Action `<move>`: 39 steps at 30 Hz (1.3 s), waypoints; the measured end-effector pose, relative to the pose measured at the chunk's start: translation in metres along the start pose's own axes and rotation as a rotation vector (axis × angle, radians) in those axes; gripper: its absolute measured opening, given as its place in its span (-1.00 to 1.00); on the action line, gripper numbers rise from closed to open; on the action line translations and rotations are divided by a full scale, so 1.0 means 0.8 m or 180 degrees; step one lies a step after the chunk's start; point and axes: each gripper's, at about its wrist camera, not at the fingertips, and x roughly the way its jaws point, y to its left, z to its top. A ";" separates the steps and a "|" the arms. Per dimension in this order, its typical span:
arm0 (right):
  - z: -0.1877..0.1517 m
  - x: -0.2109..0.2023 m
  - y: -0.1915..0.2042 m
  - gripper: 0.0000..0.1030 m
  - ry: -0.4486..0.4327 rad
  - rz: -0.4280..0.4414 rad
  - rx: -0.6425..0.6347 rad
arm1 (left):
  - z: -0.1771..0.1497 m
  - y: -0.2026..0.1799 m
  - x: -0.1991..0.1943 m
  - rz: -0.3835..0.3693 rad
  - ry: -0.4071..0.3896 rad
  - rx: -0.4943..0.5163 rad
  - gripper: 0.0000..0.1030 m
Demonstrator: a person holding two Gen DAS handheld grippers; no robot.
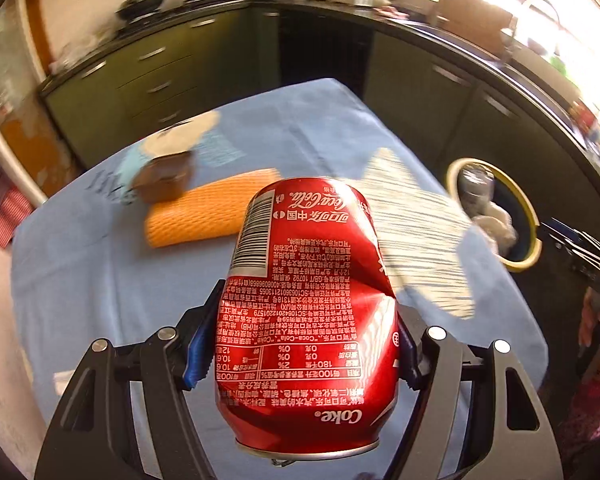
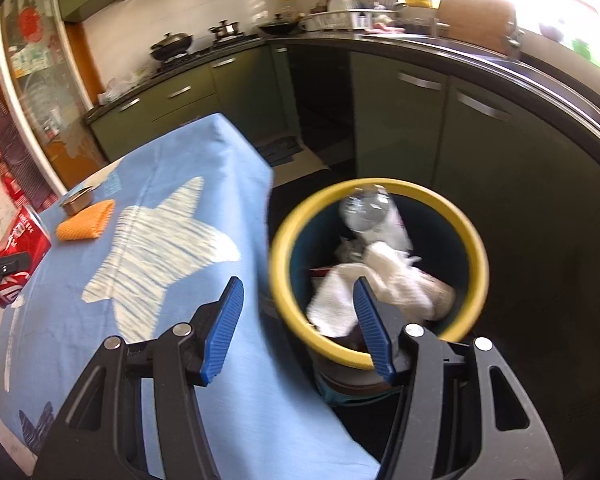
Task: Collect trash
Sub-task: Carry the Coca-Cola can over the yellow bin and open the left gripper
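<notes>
Between the left gripper's (image 1: 302, 350) blue pads (image 1: 198, 354) sits a dented red Coca-Cola can (image 1: 306, 320), clamped on both sides low on its body, held above the blue tablecloth (image 1: 80, 280); long axis runs along the fingers, away from the camera, pull-tab end nearest the lens and base pointing out toward the far side of the table, print reads upside down, big crease on its right side about mid-height. Beyond the can on the cloth: an orange ribbed sponge (image 1: 212, 210) lying flat, and a small brown tub (image 1: 164, 178) with peeled-back foil lid resting at the sponge's far-left corner, blurred. White striped star print (image 1: 416, 232) on the cloth to the right of the can. Right gripper (image 2: 298, 328) is spread wide with nothing between the pads, hanging over the table's right edge and the yellow-rimmed bin (image 2: 476, 248) on the floor just beside the table. Bin holds a crushed clear plastic bottle (image 2: 366, 210) and crumpled white paper towels (image 2: 396, 276), bottle toward the far rim, towels in front of it. Right wrist view also catches the can at far left, tilted, same grip, near the table's left edge (image 2: 22, 256). Dark green kitchen cabinets (image 2: 400, 120) behind
</notes>
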 end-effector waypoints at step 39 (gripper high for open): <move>-0.023 0.001 -0.108 0.10 0.0116 -0.0184 0.0438 | 0.068 -0.155 0.093 -0.0802 -0.0101 0.0065 0.72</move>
